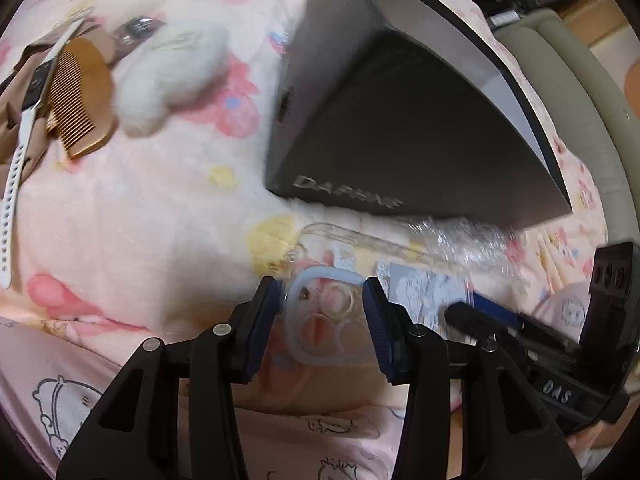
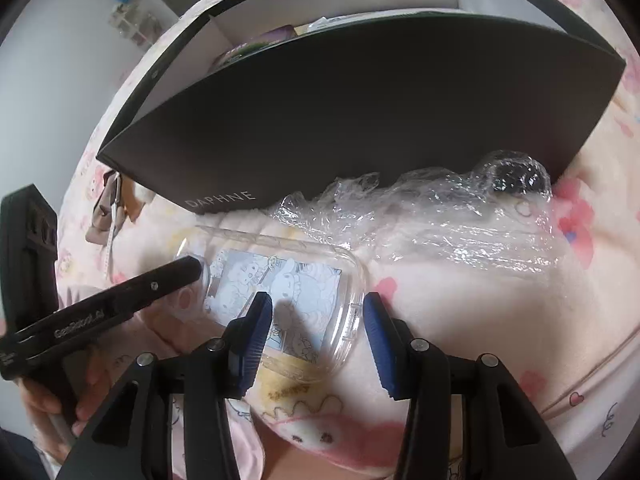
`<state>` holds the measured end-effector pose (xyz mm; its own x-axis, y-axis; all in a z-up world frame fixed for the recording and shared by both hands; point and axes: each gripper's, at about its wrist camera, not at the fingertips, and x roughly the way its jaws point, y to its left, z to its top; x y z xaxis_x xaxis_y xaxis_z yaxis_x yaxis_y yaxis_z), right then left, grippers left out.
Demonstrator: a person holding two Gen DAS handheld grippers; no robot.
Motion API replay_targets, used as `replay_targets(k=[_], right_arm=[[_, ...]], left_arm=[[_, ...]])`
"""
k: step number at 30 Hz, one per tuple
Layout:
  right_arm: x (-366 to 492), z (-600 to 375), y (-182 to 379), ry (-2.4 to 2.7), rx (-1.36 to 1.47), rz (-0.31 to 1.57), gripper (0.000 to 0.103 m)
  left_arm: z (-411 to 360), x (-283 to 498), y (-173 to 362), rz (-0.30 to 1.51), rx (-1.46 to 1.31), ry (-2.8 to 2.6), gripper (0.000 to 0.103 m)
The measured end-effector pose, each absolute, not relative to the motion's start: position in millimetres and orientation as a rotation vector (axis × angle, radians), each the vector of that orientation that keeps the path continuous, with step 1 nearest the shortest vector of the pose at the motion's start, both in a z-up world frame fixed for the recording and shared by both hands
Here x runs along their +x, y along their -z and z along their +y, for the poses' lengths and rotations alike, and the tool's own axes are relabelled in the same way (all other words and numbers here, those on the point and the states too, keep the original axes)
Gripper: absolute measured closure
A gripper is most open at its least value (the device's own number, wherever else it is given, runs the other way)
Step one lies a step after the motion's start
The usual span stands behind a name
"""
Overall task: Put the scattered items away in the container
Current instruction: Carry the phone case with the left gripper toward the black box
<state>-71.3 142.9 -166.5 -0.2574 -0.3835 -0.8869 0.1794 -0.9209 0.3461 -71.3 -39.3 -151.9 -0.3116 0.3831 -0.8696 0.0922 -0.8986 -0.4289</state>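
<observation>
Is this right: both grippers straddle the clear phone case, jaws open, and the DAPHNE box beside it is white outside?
Not quite. The DAPHNE box is dark outside; only its inner walls look white, as the right wrist view shows. The rest holds: the left gripper and right gripper each straddle an end of the clear phone case, jaws open.

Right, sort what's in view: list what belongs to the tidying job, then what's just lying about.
Job:
- dark box
- clear phone case
- comb
- white watch
- white plush
- crumpled plastic wrap
- left tongs, right tongs

Lying about:
- pink blanket
- grey cushion edge
</observation>
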Motion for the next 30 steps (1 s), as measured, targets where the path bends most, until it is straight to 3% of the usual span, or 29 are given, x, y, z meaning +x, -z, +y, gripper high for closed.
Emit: replay_targets(k=[6, 9, 14, 20, 26, 30], right_arm=[[-73.9, 162.3, 160.8, 2.283, 1.603, -0.398, 0.058], [-77.5, 160.5, 170.3, 2.247, 1.680, -0.361, 0.058], [-78.4, 153.0, 173.0, 2.217, 1.689, -0.312, 0.055], [-66.6, 167.7, 150.2, 2.311, 1.508, -0.305, 0.055], [-71.3, 169.2, 168.3, 2.249, 1.672, -0.349, 0.055], [-72.4, 165.5, 169.9, 2.242, 1.677, -0.313, 0.054]], left_arm=[[-34.1, -63.8, 147.5, -0.636, -1.691, -2.310, 0.058], [-46.1, -62.0, 155.0, -0.698, -1.710, -2.321, 0.058], [-41.4, -61.0, 153.8, -0.625, -1.703, -2.310, 0.053], [-24.7, -56.6, 150.3, -0.535, -1.694, -2.270, 0.047], [-43.3, -58.8, 149.7, -0.700, -1.686, -2.331, 0.057], [-37.1, -60.4, 149.4, -0.653, -1.706, -2.346, 0.058]])
